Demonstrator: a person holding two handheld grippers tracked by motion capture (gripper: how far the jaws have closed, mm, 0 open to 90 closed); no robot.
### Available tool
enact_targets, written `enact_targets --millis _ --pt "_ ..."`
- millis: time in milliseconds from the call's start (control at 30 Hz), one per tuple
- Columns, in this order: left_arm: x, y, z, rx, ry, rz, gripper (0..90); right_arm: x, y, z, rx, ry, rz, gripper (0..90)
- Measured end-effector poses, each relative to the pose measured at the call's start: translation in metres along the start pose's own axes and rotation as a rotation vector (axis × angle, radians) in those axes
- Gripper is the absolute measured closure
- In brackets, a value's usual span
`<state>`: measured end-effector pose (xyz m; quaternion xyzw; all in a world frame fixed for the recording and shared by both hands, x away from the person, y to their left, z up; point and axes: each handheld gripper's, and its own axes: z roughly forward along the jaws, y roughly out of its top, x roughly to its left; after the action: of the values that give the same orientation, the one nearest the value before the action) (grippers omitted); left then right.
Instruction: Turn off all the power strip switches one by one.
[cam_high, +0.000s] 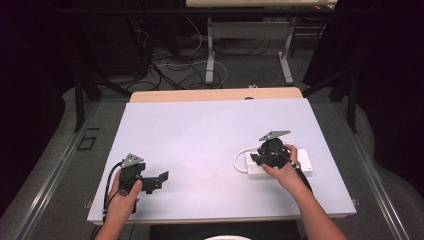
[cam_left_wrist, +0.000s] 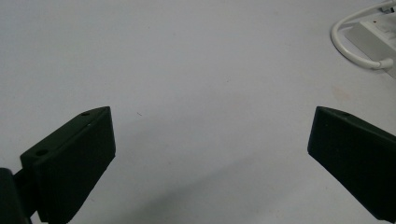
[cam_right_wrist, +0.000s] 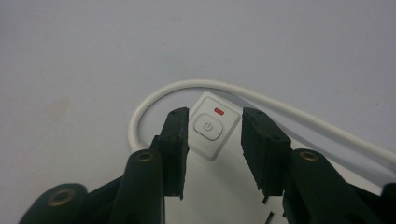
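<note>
A white power strip (cam_high: 305, 162) lies flat on the right part of the table, its white cable (cam_high: 239, 159) looping out to the left. My right gripper (cam_high: 260, 159) points down over the strip's left end. In the right gripper view that end (cam_right_wrist: 210, 144), with a round power button (cam_right_wrist: 208, 127) and a small red light (cam_right_wrist: 218, 111), sits between the jaws of the right gripper (cam_right_wrist: 215, 116); the left pad is at its edge and a thin gap shows at the right pad. My left gripper (cam_high: 160, 180) rests at the near left, its jaws (cam_left_wrist: 210, 140) spread wide with nothing between them.
The pale table top (cam_high: 200, 130) has a wooden strip along its far edge. In the left gripper view the power strip (cam_left_wrist: 373, 35) and its cable (cam_left_wrist: 343, 44) lie at the far upper right. Beyond the table, on the floor, are table legs and tangled cables.
</note>
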<state>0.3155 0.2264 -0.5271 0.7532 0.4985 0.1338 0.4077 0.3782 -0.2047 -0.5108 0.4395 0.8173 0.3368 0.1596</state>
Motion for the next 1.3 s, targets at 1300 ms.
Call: enact_targets --millis 1300 --pt "0.002 -0.003 0.003 -0.001 0.022 -0.027 1.7 -0.003 0.004 0.024 0.041 0.003 -0.001 90.0"
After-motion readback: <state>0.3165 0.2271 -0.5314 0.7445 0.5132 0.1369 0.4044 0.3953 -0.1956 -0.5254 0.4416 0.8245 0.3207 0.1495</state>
